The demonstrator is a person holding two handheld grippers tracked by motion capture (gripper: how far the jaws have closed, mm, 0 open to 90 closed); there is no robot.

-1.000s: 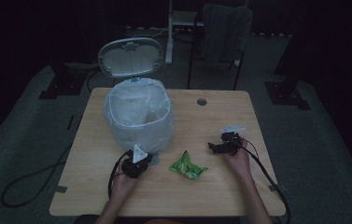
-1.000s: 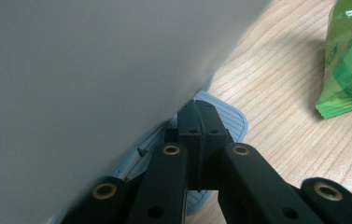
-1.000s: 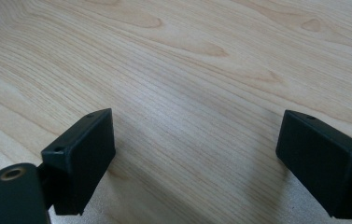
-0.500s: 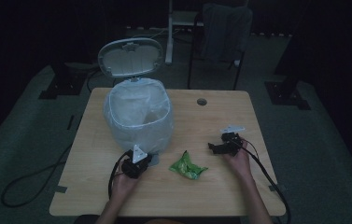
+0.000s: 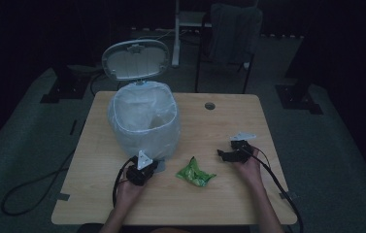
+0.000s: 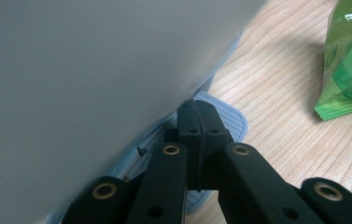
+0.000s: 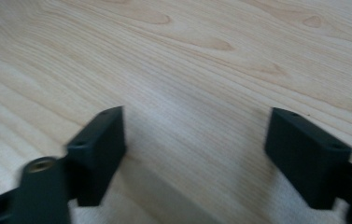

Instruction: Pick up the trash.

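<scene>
A white-lined pedal bin (image 5: 144, 121) stands on the wooden table (image 5: 209, 131) with its lid (image 5: 135, 59) raised. My left gripper (image 5: 152, 167) is at the bin's foot, jaws shut with nothing between them. In the left gripper view its tips (image 6: 197, 116) rest on the bin's grey ribbed pedal (image 6: 232, 123). A crumpled green packet (image 5: 195, 172) lies on the table between the hands, also seen in the left gripper view (image 6: 348, 60). My right gripper (image 5: 222, 155) sits to the packet's right. Its jaws (image 7: 194, 140) have just been closing and stand apart over bare wood.
A round cable hole (image 5: 209, 105) sits in the table's far middle. A chair (image 5: 229, 34) stands behind the table in the dark room. Cables trail from both grippers over the table's near edge.
</scene>
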